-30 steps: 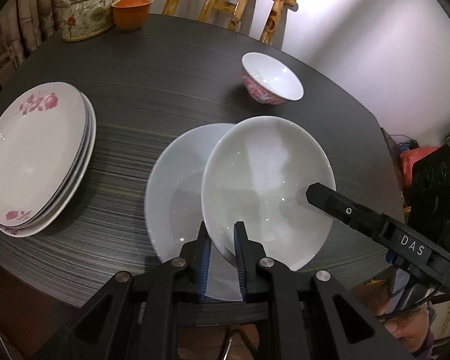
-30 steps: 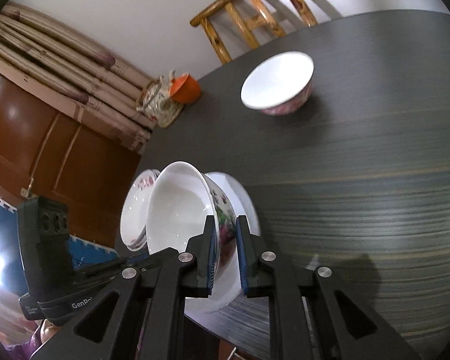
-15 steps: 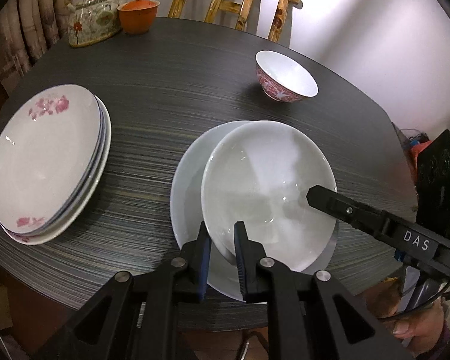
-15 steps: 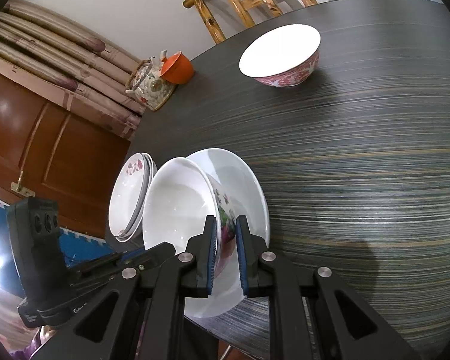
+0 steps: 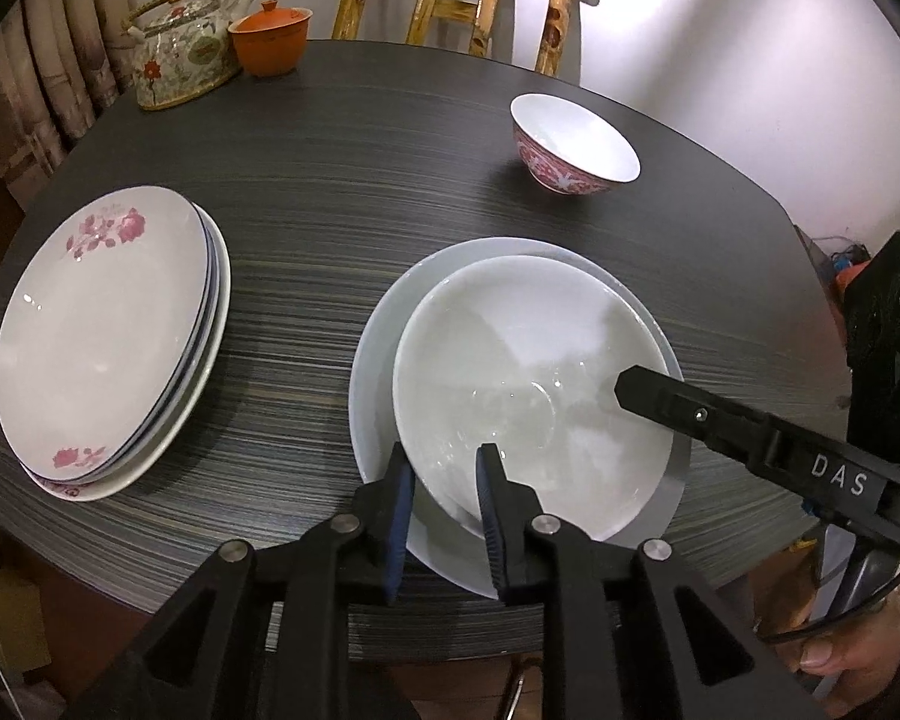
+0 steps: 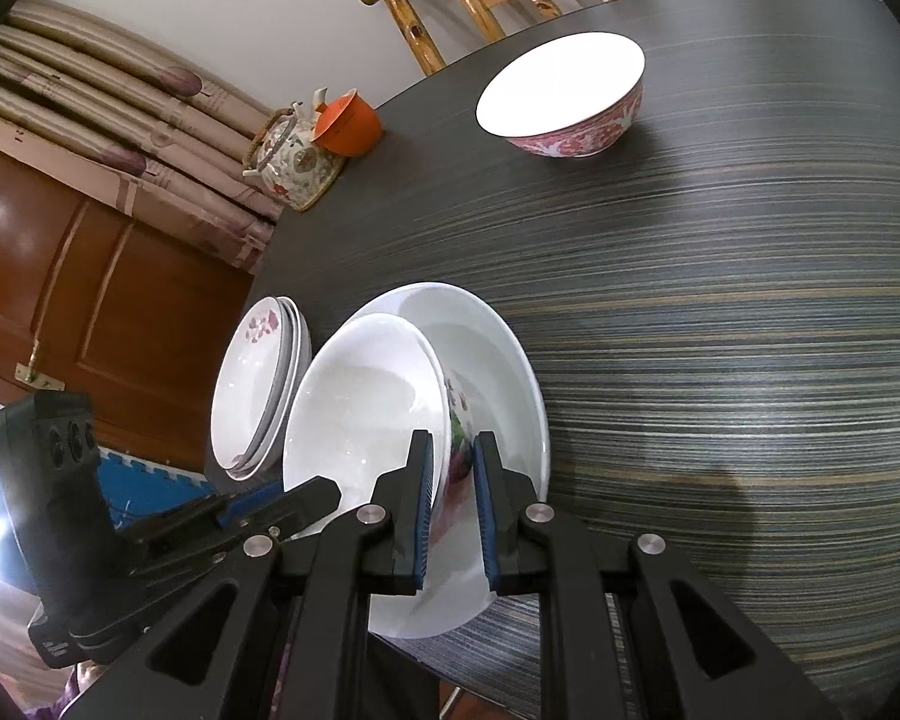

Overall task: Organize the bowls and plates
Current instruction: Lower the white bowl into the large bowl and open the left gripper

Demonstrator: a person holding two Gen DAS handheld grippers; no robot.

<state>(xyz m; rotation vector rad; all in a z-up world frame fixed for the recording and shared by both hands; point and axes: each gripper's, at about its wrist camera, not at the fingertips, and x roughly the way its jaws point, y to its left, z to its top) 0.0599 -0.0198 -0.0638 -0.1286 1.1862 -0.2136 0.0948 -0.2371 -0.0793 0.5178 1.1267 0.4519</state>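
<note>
A large white bowl [image 5: 528,390] with a flower print on its outside sits inside a wide white dish [image 5: 378,360] near the table's front edge. My left gripper [image 5: 444,468] straddles the bowl's near rim, jaws slightly apart. My right gripper [image 6: 453,468] straddles the bowl's right wall [image 6: 459,420] in the right wrist view, jaws also slightly apart; one of its fingers [image 5: 690,408] reaches over the bowl. A stack of flowered plates [image 5: 108,336] lies at the left. A small pink-patterned bowl [image 5: 570,144] stands at the back right.
A flowered teapot [image 5: 180,54] and an orange lidded cup [image 5: 270,42] stand at the table's far left edge. A wooden chair [image 5: 468,0] is behind the dark round table [image 5: 360,180]. A brown door [image 6: 90,300] is off to the left.
The large bowl has come down into the wide dish and now rests level in it. Both grippers' jaws have widened slightly around its rim.
</note>
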